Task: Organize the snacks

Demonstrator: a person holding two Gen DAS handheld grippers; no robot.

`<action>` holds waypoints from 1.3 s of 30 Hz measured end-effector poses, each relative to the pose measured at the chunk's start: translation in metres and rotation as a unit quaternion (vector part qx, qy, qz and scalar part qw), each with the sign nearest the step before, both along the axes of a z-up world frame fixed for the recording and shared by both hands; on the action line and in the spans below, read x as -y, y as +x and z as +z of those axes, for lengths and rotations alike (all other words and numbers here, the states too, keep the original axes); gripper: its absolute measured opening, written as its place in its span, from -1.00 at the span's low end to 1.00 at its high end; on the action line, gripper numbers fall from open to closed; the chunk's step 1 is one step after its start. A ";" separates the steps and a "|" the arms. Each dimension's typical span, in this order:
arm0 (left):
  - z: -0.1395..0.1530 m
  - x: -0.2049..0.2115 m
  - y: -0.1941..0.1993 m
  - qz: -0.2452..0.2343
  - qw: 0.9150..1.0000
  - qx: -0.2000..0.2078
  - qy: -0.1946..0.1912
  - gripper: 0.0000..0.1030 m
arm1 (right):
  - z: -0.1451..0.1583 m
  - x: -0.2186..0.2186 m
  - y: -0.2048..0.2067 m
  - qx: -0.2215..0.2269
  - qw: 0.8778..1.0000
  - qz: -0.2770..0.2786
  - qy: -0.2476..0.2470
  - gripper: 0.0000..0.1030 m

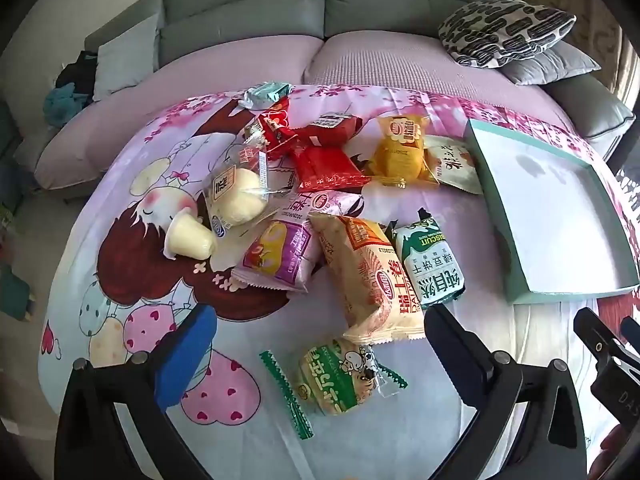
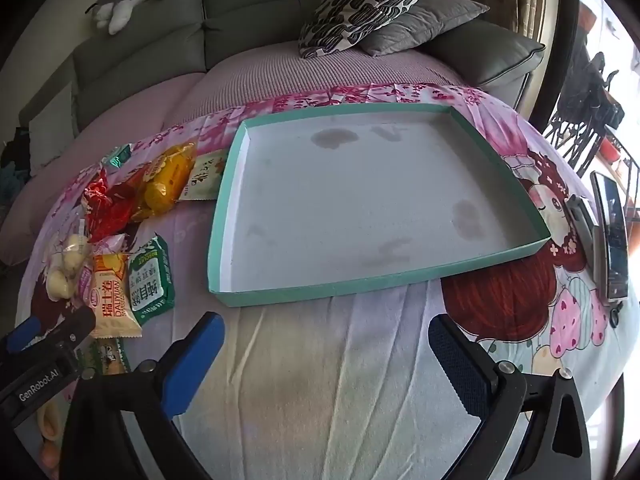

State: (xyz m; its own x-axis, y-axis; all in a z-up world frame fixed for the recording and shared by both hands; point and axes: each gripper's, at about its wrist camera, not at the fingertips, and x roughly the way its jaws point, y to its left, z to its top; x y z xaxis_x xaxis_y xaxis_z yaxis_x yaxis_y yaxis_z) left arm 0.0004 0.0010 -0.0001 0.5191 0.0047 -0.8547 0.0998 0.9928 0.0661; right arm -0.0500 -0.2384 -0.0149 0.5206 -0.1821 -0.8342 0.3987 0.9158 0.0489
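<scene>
Several snack packets lie in a heap on a cartoon-print cloth. My left gripper is open and empty, its jaws wide apart on either side of a round green-and-white snack packet lying just below it. A beige swiss-roll packet and a green biscuit packet lie just ahead of it. A teal box lid with a white, empty inside sits to the right of the heap; it also shows in the left wrist view. My right gripper is open and empty, just in front of the lid's near edge.
Red packets, a yellow packet, a pudding cup and a bagged bun lie further back. A grey sofa with cushions stands behind. A phone lies at the right edge of the cloth.
</scene>
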 end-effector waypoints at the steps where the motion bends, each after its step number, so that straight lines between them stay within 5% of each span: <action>1: 0.000 -0.001 0.001 0.003 1.000 -0.001 0.000 1.00 | 0.000 0.000 0.000 0.002 1.000 0.001 0.002 1.00; 39: -0.007 0.000 0.003 -0.008 1.000 -0.009 -0.001 1.00 | -0.014 0.002 0.000 -0.016 1.000 0.005 -0.005 1.00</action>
State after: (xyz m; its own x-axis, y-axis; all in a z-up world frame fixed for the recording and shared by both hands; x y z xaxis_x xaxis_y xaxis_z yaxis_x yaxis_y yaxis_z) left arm 0.0039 0.0012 -0.0076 0.5039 -0.0048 -0.8637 0.1161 0.9913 0.0622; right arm -0.0502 -0.2401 -0.0286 0.4956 -0.1855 -0.8485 0.3902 0.9203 0.0268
